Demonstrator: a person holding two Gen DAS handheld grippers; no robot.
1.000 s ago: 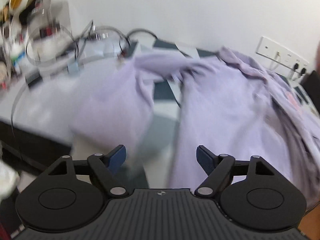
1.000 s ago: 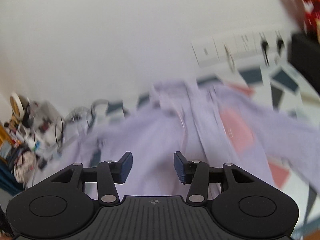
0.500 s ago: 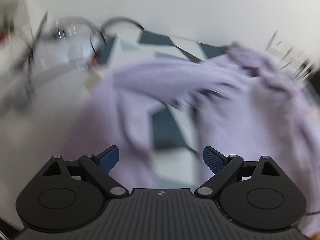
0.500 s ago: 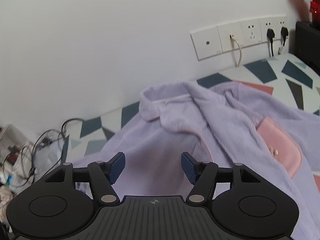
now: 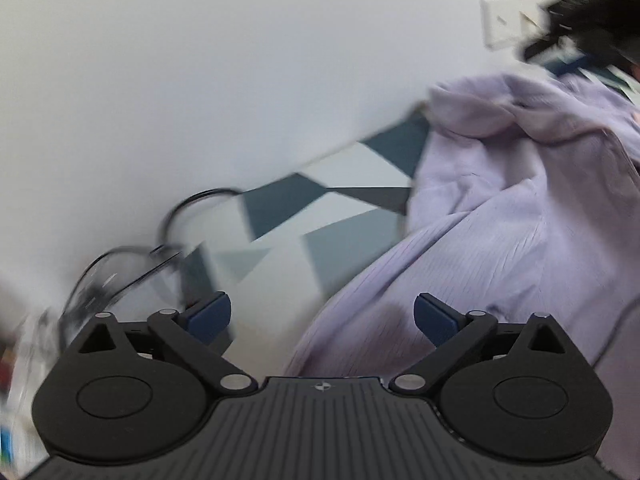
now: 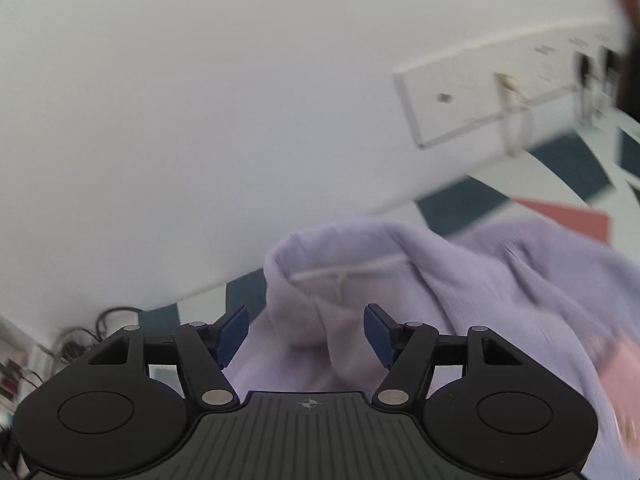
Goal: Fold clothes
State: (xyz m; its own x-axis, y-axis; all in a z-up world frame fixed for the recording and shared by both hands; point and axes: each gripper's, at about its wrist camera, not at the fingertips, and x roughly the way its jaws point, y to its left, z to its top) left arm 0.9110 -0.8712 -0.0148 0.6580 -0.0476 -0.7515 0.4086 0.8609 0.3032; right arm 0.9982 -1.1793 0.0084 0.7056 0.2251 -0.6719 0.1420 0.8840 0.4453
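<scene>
While both tools hang above it with nothing taken up, the lilac pyjama top lies crumpled and unfolded on the patterned tabletop, bunched toward the back edge where the surface meets the white wall. Item one, left gripper: jaws spread wide, empty, poised over the garment's near left margin, ribbed cloth under the right-hand pad and bare tabletop under the other. Item two, right gripper: jaws likewise spread, empty, with the collar lying between and just beyond the blue pads. Item three, pink pocket: blurred, at the garment's right side. Item four, cables: coiled at the left end of the tabletop, apart from the cloth. Item five, wall sockets: above the back edge. Step judged in hand: approach for a first grasp, folding not yet begun. Next move would call for lowering each tool onto a single layer at collar and side margin, pinching, then drawing the fabric flat.
</scene>
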